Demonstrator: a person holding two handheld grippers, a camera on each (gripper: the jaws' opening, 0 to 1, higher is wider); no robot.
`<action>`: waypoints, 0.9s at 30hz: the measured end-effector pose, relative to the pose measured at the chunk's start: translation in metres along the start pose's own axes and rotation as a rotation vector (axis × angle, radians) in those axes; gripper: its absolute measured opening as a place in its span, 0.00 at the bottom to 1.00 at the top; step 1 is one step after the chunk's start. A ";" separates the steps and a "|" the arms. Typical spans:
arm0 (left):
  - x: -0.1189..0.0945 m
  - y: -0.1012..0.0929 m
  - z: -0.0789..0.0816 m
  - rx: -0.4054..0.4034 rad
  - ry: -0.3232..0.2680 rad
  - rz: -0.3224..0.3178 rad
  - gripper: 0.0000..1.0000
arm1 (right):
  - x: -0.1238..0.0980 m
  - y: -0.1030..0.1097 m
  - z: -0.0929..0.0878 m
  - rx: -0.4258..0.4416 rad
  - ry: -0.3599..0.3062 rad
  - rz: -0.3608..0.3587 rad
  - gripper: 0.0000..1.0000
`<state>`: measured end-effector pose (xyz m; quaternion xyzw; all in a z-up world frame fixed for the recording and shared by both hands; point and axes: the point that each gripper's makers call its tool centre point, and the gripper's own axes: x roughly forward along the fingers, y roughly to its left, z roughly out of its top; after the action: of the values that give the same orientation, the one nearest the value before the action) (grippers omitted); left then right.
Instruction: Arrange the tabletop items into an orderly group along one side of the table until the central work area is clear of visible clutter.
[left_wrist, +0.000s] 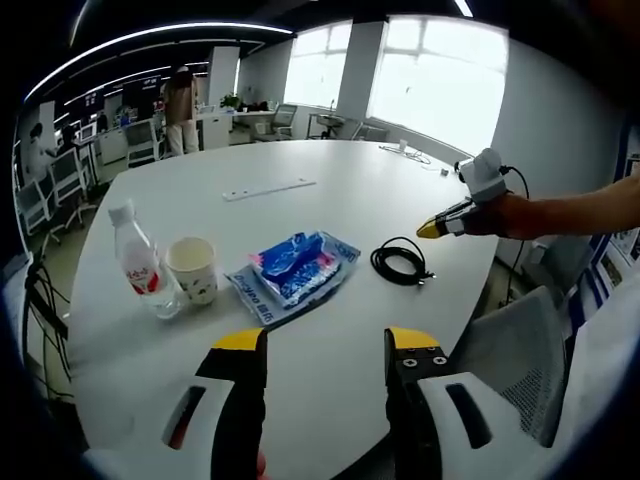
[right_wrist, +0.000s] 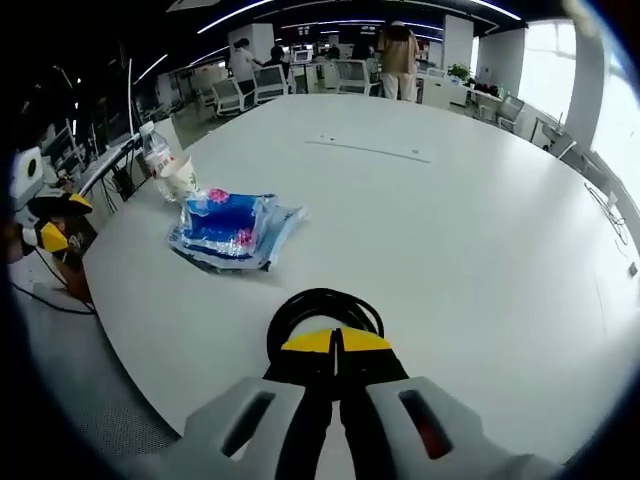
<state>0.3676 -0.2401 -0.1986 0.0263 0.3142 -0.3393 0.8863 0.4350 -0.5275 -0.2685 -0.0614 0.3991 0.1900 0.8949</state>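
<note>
On the white table (left_wrist: 330, 400) a clear water bottle (left_wrist: 140, 265) with a red label stands beside a paper cup (left_wrist: 193, 268). To their right lies a blue snack packet (left_wrist: 295, 268), then a coiled black cable (left_wrist: 400, 262). My left gripper (left_wrist: 326, 345) hovers open over the near edge, nothing between its jaws. The right gripper (left_wrist: 432, 228), held by a hand, hangs shut a little above and to the right of the cable. In the right gripper view, my right gripper (right_wrist: 337, 345) is shut just short of the cable (right_wrist: 322, 310); the packet (right_wrist: 230, 230), cup (right_wrist: 180, 180) and bottle (right_wrist: 155, 150) lie beyond.
A flat white strip (left_wrist: 268, 188) lies on the table's far part. A grey chair (left_wrist: 510, 350) stands at the near right edge. Desks and chairs fill the room behind, where a person (left_wrist: 180, 95) stands. The left gripper (right_wrist: 55, 225) shows off the table's edge.
</note>
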 end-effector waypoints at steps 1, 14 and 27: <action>0.000 0.000 0.000 0.000 0.000 0.001 0.46 | 0.000 0.001 0.001 -0.001 -0.001 0.002 0.00; 0.000 0.000 -0.002 -0.006 0.002 0.002 0.47 | 0.007 0.011 0.015 -0.028 -0.010 0.035 0.00; 0.000 0.005 -0.005 -0.021 0.005 0.011 0.47 | 0.024 0.029 0.037 -0.067 -0.010 0.088 0.08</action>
<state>0.3680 -0.2345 -0.2032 0.0196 0.3195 -0.3311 0.8876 0.4636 -0.4838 -0.2602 -0.0729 0.3904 0.2427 0.8851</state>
